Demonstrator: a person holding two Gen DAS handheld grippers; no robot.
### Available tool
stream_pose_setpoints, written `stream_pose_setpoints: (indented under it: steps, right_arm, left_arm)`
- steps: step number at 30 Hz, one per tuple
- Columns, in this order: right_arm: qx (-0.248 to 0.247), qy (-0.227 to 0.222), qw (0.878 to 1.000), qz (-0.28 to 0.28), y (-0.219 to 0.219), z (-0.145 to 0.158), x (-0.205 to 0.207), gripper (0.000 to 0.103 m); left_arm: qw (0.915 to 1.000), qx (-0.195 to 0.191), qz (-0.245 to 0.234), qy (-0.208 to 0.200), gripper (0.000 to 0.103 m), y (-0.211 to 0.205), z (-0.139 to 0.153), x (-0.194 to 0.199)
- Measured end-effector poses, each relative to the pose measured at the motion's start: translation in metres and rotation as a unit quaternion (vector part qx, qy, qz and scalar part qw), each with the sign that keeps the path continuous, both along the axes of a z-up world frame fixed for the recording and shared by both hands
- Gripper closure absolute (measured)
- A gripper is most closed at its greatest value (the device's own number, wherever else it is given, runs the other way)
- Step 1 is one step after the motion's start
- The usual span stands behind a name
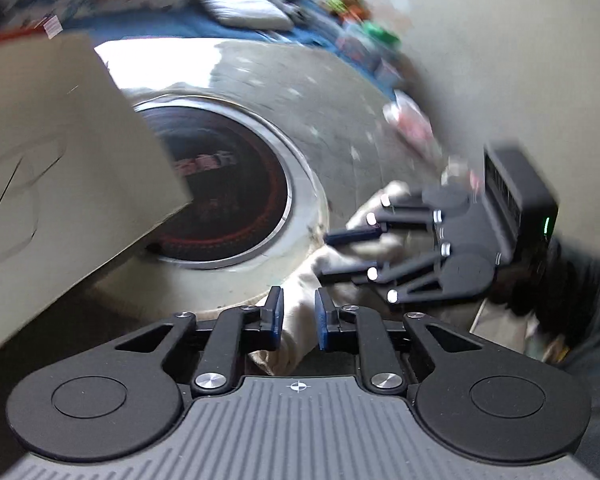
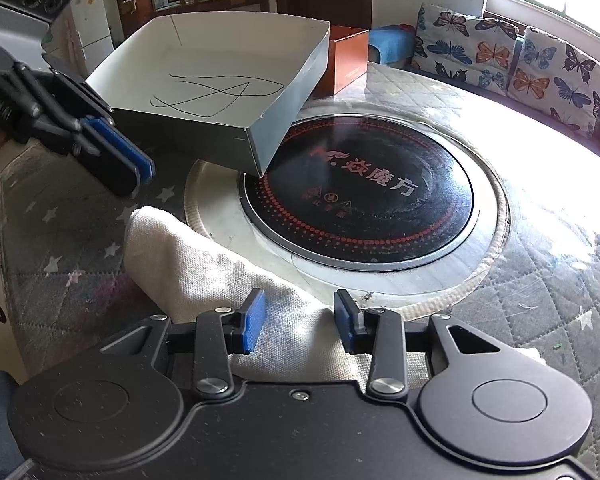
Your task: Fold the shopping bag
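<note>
- The shopping bag (image 2: 220,264), cream cloth, lies folded near the table's (image 2: 540,280) near edge, just beside the round cooktop (image 2: 360,196).
- My right gripper (image 2: 300,326) is spread over the bag's near end, pads apart from the cloth.
- My left gripper (image 2: 140,168) hangs above the bag's far end, pads nearly together, nothing held.
- A grey box (image 2: 204,92) overlaps the cooktop's far side.

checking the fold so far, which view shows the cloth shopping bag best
The right wrist view: the cloth shopping bag lies sharp and mostly in sight on the quilted table cover, beside the round cooktop. The left wrist view is motion-blurred and shows only part of the bag, partly hidden by the hand-held grippers.
</note>
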State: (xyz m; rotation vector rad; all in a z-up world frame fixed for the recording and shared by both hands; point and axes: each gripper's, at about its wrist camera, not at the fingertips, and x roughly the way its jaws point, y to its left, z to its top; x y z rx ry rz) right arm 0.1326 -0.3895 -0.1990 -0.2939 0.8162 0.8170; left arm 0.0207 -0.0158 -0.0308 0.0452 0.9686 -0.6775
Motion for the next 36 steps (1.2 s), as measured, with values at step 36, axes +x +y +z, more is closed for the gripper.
stream_pose_setpoints:
  steps: [36]
  right_arm:
    - [0.001, -0.012, 1.000, 0.002, 0.000, -0.002, -0.004, 0.060]
  left_arm:
    - [0.9936, 0.096, -0.012, -0.057, 0.084, -0.056, -0.039, 0.008]
